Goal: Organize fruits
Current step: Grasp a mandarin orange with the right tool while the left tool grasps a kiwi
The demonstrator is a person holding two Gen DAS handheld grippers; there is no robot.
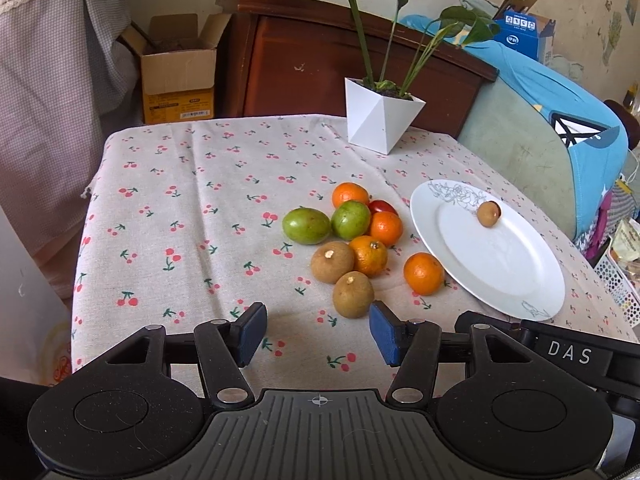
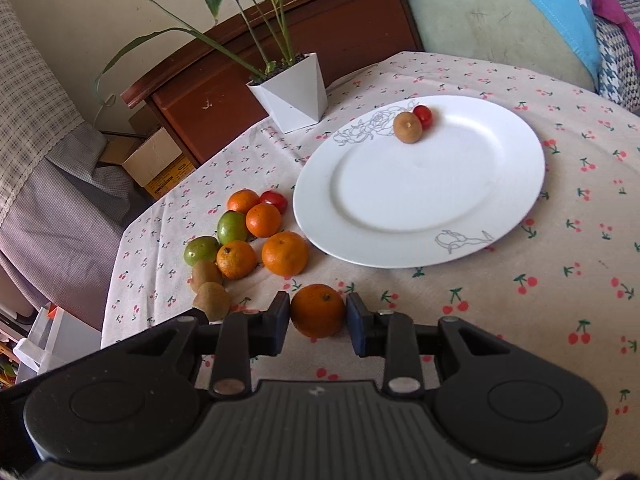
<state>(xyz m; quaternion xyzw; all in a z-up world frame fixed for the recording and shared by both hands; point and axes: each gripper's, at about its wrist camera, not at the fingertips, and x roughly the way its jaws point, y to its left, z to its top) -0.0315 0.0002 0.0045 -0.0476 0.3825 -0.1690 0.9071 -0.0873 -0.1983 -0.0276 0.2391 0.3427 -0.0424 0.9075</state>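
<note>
Left gripper [image 1: 318, 330] hangs wide apart over the cherry-print tablecloth [image 1: 180, 220], gripping nothing; a brown fruit [image 1: 353, 294] lies just beyond its tips at 1 o'clock. Further on, at 12 o'clock, sits the fruit pile [image 1: 348, 232] of oranges, green and brown fruits. Right gripper [image 2: 318, 320] has both pads against an orange [image 2: 317, 311]. At its 1 o'clock the white plate [image 2: 500, 208] carries a small brown fruit [image 2: 407, 127] touching a cherry tomato [image 2: 424, 116].
</note>
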